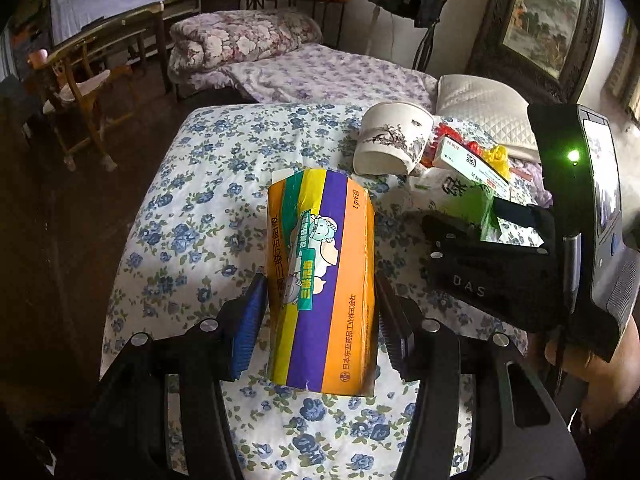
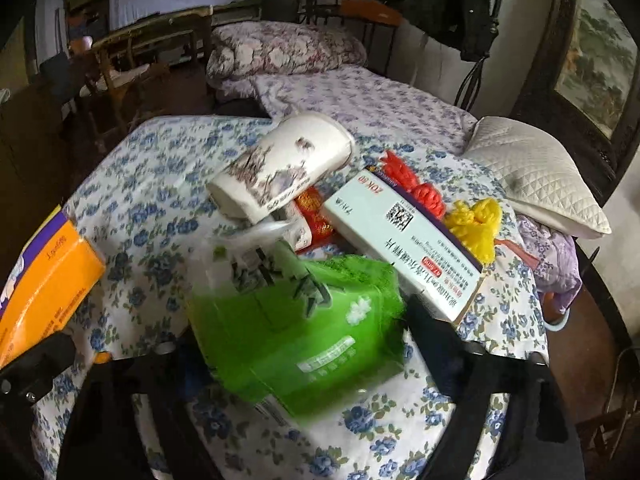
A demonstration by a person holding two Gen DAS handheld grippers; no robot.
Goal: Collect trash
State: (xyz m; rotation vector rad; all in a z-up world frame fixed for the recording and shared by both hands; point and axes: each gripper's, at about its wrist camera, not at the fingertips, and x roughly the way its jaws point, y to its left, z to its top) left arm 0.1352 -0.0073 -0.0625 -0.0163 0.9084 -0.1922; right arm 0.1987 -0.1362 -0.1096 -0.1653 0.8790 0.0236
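Left gripper [image 1: 320, 320] clamps one orange-purple box [image 1: 322, 276], frame centre. Right gripper [image 2: 304, 344] straddles one green tissue pack [image 2: 296, 328]; grip unclear. Beyond: one white cup [image 2: 280, 168], one white carton [image 2: 404, 236], on floral bedspread [image 2: 152, 208].

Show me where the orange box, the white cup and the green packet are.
orange box [image 1: 320, 280], left wrist view, middle of its top face.
white cup [image 2: 284, 168], right wrist view, its painted side.
green packet [image 2: 304, 320], right wrist view, its green wrapper.
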